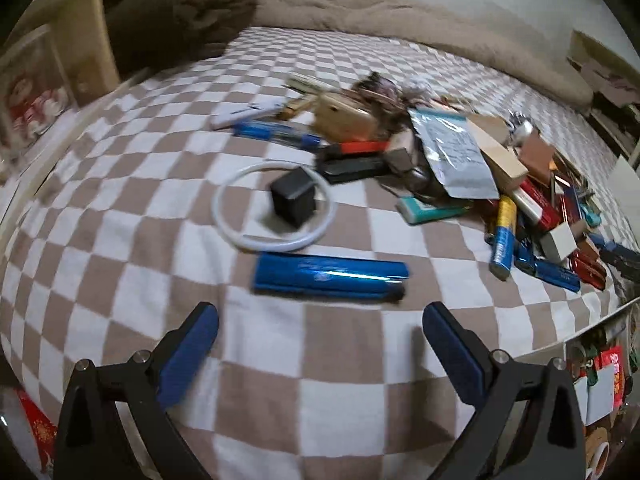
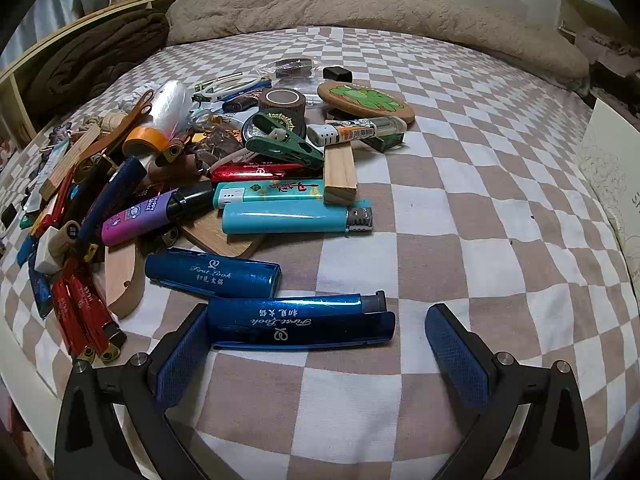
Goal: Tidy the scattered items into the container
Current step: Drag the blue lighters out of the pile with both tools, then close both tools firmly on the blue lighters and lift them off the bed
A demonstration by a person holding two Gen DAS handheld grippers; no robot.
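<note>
Scattered small items lie on a checkered bed cover (image 1: 120, 240). In the left wrist view my left gripper (image 1: 320, 326) is open and empty, just short of a shiny blue lighter (image 1: 330, 276) lying crosswise. Beyond it a black cube (image 1: 294, 198) sits inside a white ring (image 1: 276, 244). In the right wrist view my right gripper (image 2: 316, 330) is open, with a blue "First Look" lighter (image 2: 300, 322) lying between its fingers, touching the left finger (image 2: 182, 354). A second blue lighter (image 2: 212, 274) lies just behind. No container is clearly in view.
A heap of lighters, batteries, wood blocks and packets (image 1: 480, 168) fills the right side. The right view shows a light blue lighter (image 2: 296, 218), green clip (image 2: 284, 146), cork coaster (image 2: 366, 100) and tape rolls. A beige blanket (image 2: 360, 4) lies behind; the bed edge (image 1: 580, 328) is near right.
</note>
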